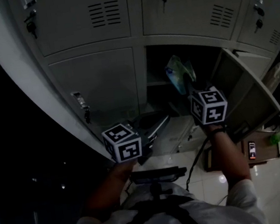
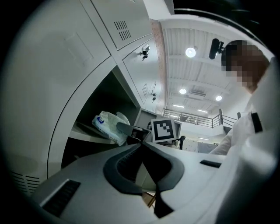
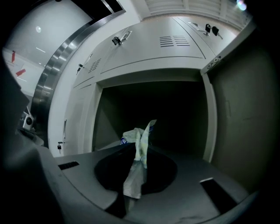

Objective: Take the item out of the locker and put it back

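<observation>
The item is a soft white packet with blue print point(image 1: 178, 74). My right gripper point(image 1: 188, 90) is shut on its thin crinkled edge and holds it up at the mouth of the open locker compartment point(image 1: 157, 63). In the right gripper view the packet point(image 3: 138, 148) stands pinched between the jaws point(image 3: 133, 175), with the dark compartment behind it. My left gripper point(image 1: 162, 123) hangs lower and to the left, jaws together and empty point(image 2: 140, 142). Its view also shows the packet point(image 2: 107, 124) over the locker shelf point(image 2: 83, 131), held by the right gripper point(image 2: 127, 130).
The compartment's door point(image 1: 246, 91) stands swung open to the right. Closed locker doors with keys point(image 1: 31, 27) surround it above and to the left. A brown board with a small device point(image 1: 252, 149) lies on the glossy floor at the lower right.
</observation>
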The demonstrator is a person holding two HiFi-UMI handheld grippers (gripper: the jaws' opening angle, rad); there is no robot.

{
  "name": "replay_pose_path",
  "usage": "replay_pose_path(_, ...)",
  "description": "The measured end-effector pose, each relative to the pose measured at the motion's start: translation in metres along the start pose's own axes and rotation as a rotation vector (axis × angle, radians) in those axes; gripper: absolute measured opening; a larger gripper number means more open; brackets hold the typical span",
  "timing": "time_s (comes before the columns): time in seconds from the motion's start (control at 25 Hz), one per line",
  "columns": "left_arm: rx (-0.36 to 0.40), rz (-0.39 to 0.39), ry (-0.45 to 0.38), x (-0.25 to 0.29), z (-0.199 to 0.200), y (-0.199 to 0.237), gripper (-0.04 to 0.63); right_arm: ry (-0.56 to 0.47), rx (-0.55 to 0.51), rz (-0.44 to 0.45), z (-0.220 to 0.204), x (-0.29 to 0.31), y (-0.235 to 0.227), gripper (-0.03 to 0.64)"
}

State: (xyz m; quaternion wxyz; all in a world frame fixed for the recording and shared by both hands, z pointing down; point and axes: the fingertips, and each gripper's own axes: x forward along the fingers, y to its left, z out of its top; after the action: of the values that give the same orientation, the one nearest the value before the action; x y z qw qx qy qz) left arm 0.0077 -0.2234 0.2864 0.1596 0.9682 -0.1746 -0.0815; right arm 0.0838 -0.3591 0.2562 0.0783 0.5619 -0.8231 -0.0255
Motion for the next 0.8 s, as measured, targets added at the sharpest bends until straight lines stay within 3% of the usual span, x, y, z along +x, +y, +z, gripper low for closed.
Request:
replay_pose_path(0.52,0.034,0.018,-0.003,0.01,0.014,0.008,0.003,0.048,-0.033,-0.05,0.012,0.061,-0.022,0.021)
replay_pose_path(0.8,0.06,0.046,-0.019,0.01,0.022,0.014,0.003,0.136,-0.054,-0.067,0.011,0.101,-0.029,0.021)
